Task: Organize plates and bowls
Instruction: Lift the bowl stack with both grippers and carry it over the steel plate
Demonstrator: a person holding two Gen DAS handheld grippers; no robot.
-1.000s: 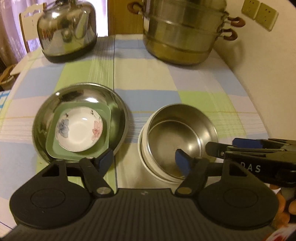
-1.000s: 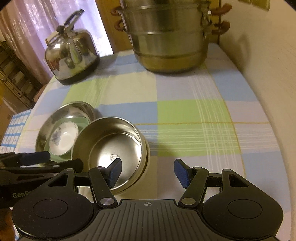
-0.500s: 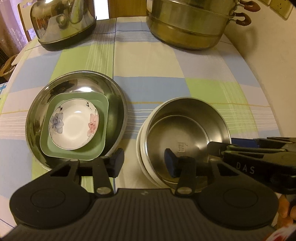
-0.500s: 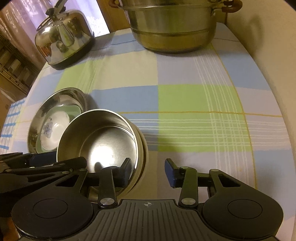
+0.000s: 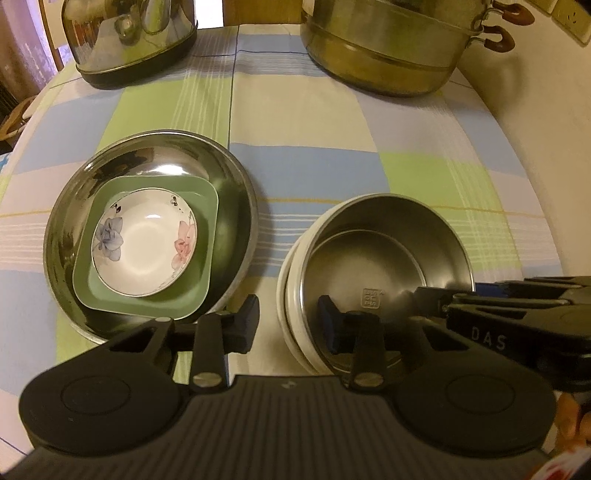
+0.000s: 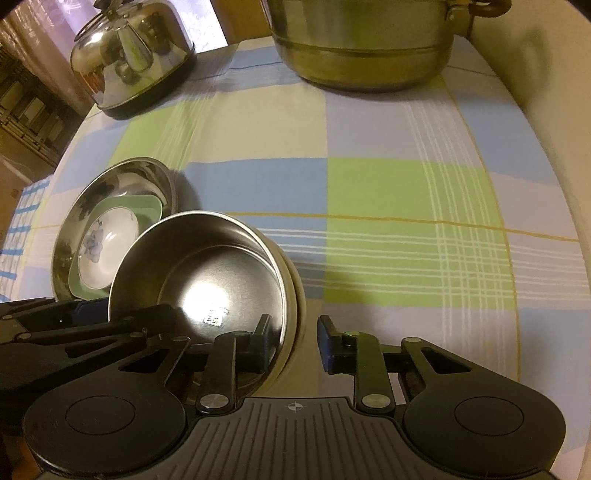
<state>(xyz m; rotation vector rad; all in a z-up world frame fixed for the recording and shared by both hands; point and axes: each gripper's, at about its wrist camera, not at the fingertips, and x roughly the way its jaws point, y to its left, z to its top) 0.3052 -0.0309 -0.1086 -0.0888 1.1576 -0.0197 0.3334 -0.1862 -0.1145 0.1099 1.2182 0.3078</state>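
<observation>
A steel bowl (image 5: 384, 254) sits nested in a white bowl (image 5: 291, 258) on the checked cloth. My left gripper (image 5: 290, 321) is open and straddles the stack's near-left rim, one finger inside the steel bowl, one outside. My right gripper (image 6: 293, 338) is open and straddles the near-right rim of the same stack (image 6: 207, 273) the same way. To the left, a large steel bowl (image 5: 229, 192) holds a green square plate (image 5: 199, 199) with a floral white bowl (image 5: 146, 242) on it; this stack also shows in the right wrist view (image 6: 122, 188).
A steel kettle (image 5: 133, 33) stands at the back left and a big steel steamer pot (image 5: 388, 44) at the back right. A wall (image 5: 546, 110) runs along the table's right side. Open cloth (image 6: 406, 229) lies right of the bowls.
Both grippers moved forward and down onto the nested bowls' rim, and their jaws narrowed from wide open. The bowls stay in place.
</observation>
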